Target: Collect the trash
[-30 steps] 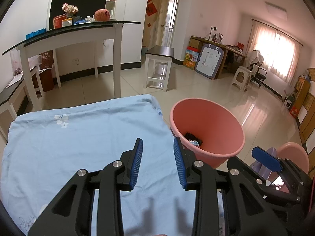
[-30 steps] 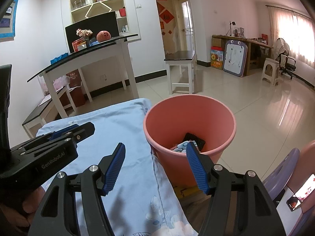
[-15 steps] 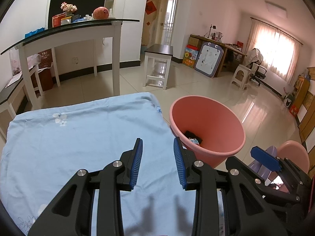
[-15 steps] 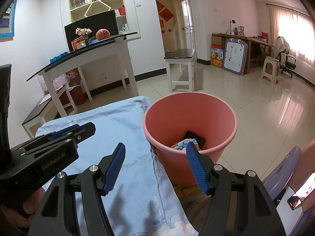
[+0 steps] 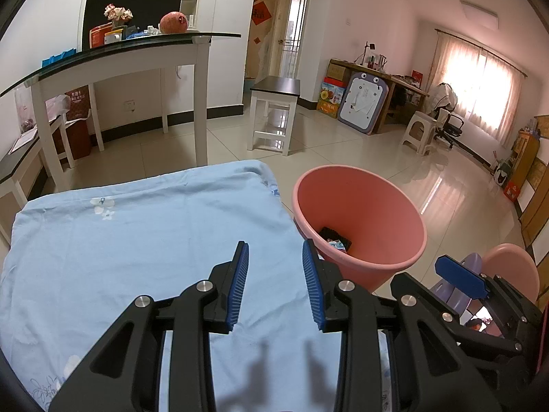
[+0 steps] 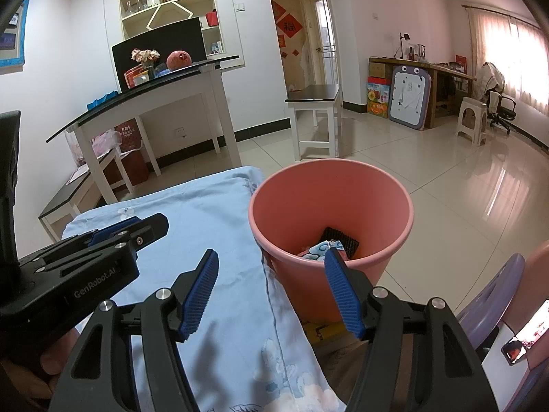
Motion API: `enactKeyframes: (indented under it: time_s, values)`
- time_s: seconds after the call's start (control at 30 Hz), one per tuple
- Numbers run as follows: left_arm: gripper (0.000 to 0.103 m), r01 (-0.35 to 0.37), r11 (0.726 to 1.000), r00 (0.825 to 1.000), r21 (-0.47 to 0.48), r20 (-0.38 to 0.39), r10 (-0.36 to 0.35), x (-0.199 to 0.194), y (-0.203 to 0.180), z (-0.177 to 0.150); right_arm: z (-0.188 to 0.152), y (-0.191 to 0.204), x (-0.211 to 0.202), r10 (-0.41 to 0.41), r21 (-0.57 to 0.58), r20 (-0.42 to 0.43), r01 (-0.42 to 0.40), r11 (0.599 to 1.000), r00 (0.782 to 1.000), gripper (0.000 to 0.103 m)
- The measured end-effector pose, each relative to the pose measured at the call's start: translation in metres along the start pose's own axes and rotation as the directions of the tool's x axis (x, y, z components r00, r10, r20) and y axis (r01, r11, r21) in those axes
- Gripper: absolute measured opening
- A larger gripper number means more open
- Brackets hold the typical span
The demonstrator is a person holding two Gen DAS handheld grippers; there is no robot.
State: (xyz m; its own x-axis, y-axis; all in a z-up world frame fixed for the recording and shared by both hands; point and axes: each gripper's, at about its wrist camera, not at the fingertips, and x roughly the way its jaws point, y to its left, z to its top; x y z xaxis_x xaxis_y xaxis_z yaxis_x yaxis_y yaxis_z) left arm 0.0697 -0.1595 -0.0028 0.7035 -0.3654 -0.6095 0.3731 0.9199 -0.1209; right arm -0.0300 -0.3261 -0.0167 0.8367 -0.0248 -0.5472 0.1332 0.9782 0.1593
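A pink plastic bin [image 5: 374,213] [image 6: 343,189] stands on the floor beside the right edge of a table covered with a light blue cloth [image 5: 144,233] [image 6: 219,226]. Inside the bin lie a black mesh piece [image 6: 341,240] and a blue-and-white printed wrapper [image 6: 317,250]. My left gripper [image 5: 275,286] hovers over the cloth near the bin, open with nothing between its blue pads. My right gripper [image 6: 271,290] hangs over the cloth's edge and the bin's near rim, open wide and holding nothing. No loose trash shows on the cloth.
A white glass-topped table [image 5: 120,55] stands behind, a small white stool-table [image 5: 274,110] farther back. A purple chair [image 6: 494,298] and a pink one [image 5: 511,267] sit to the right, with a phone [image 6: 525,333] nearby. Glossy tiled floor stretches beyond the bin.
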Motion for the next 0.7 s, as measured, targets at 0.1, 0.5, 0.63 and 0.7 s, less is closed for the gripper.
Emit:
enactKeyframes:
  time_s: [0.1, 0.5, 0.63, 0.7]
  values:
    - [0.033, 0.001, 1.000, 1.000, 0.002, 0.001, -0.001, 0.0001, -0.0003, -0.0003, 0.0004, 0.0000, 0.0001, 0.000, 0.000, -0.001, 0.000, 1.000, 1.000, 0.063]
    - [0.033, -0.001, 1.000, 1.000, 0.000, 0.000, 0.001, 0.0000, -0.0010, 0.0000, 0.0004, 0.0003, -0.0007, -0.001, 0.000, -0.001, 0.001, 1.000, 1.000, 0.063]
    - [0.033, 0.000, 1.000, 1.000, 0.001, 0.000, 0.000, -0.0005, -0.0010, 0.0003, 0.0025, -0.0002, -0.0004, 0.000, 0.000, -0.001, 0.000, 1.000, 1.000, 0.063]
    - [0.033, -0.001, 1.000, 1.000, 0.001, 0.000, 0.001, -0.0002, -0.0011, 0.0001, 0.0025, -0.0002, -0.0005, 0.000, 0.001, -0.002, 0.000, 1.000, 1.000, 0.063]
